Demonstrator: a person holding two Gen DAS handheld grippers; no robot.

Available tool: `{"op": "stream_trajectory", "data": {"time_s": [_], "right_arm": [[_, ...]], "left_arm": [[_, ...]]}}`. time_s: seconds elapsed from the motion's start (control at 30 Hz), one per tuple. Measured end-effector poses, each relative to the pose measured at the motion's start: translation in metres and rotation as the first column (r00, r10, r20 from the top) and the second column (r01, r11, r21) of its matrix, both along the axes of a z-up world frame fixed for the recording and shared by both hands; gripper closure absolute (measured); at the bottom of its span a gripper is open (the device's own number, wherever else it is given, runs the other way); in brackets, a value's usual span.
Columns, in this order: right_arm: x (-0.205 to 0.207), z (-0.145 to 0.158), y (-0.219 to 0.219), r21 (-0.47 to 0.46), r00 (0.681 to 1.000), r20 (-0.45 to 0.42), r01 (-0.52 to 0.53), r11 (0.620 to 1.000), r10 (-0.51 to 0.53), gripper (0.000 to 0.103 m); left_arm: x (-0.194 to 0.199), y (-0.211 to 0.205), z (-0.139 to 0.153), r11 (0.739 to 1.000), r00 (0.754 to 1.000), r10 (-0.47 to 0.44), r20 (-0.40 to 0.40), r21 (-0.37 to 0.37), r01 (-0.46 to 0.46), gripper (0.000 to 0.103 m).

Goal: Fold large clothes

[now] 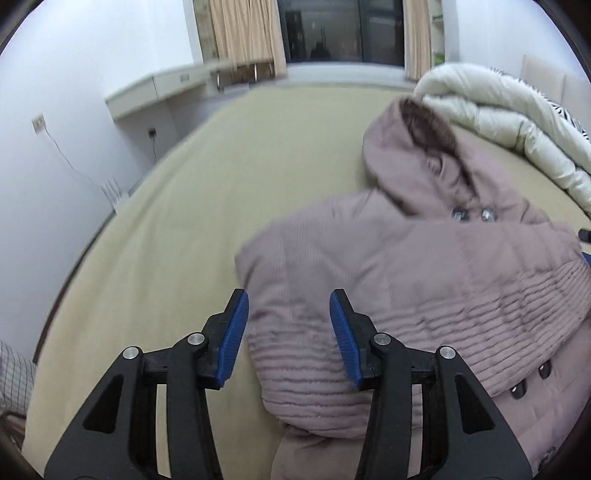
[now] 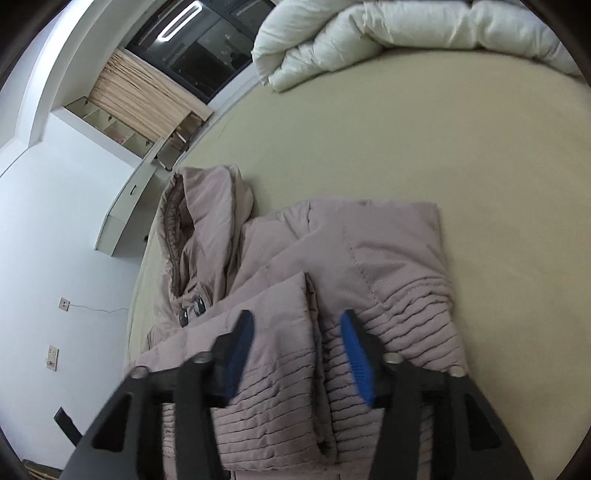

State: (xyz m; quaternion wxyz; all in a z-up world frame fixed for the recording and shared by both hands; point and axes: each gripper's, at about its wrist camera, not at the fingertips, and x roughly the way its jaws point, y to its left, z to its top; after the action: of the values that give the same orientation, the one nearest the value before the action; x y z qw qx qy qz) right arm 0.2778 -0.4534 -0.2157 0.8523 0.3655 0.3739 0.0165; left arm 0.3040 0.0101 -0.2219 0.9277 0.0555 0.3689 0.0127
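That puffy coat point(image 1: 424, 266) looks soft, bulky and slippery. Both tools, left tool point(image 1: 289, 325) and right tool point(image 2: 297, 343), hang spread apart, empty; I'd pinch the ribbed hem just ahead.

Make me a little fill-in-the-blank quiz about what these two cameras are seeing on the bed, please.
1. The padded coat lying on the bed is dusty ____ in colour.
2. The pads on the left gripper fingers are ____.
3. The right gripper is ____, gripping nothing.
4. The bundled duvet at the far end of the bed is ____.

Missing words: pink; blue; open; white
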Motion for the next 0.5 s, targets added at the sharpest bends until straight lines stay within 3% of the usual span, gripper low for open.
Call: {"op": "stream_trajectory", "data": {"time_s": [0.07,0.13,0.27,0.33,0.43,0.5], "right_arm": [[-0.011,0.015,0.003,-0.012,0.997,0.070,0.018,1.000,-0.017,0.030],[-0.010,0.020,0.019,-0.069,0.997,0.070,-0.036,0.997,0.041,0.031],[0.014,-0.017,0.051,-0.219,0.978,-0.131,-0.191,0.957,0.165,0.032],[0.012,-0.009,0.047,-0.216,0.979,-0.117,-0.191,0.957,0.169,0.033],[0.008,0.018,0.033,-0.186,0.991,-0.006,-0.134,0.973,0.135,0.033],[0.018,0.030,0.027,-0.172,0.989,0.030,-0.136,0.976,0.143,0.031]], "left_arm": [[0.012,-0.004,-0.011,1.000,0.999,-0.018,-0.048,0.010,0.019,0.058],[0.026,-0.004,-0.034,1.000,0.990,-0.028,-0.141,-0.008,0.027,0.058],[0.021,-0.007,-0.014,1.000,0.995,-0.003,-0.095,-0.021,0.001,0.058],[0.012,-0.005,0.012,0.998,0.999,0.003,-0.033,-0.060,-0.005,0.057],[0.034,-0.019,0.041,0.996,0.999,-0.031,0.035,-0.081,0.034,0.029],[0.076,-0.031,0.048,0.987,0.997,-0.073,-0.012,-0.143,0.071,0.027]]}}
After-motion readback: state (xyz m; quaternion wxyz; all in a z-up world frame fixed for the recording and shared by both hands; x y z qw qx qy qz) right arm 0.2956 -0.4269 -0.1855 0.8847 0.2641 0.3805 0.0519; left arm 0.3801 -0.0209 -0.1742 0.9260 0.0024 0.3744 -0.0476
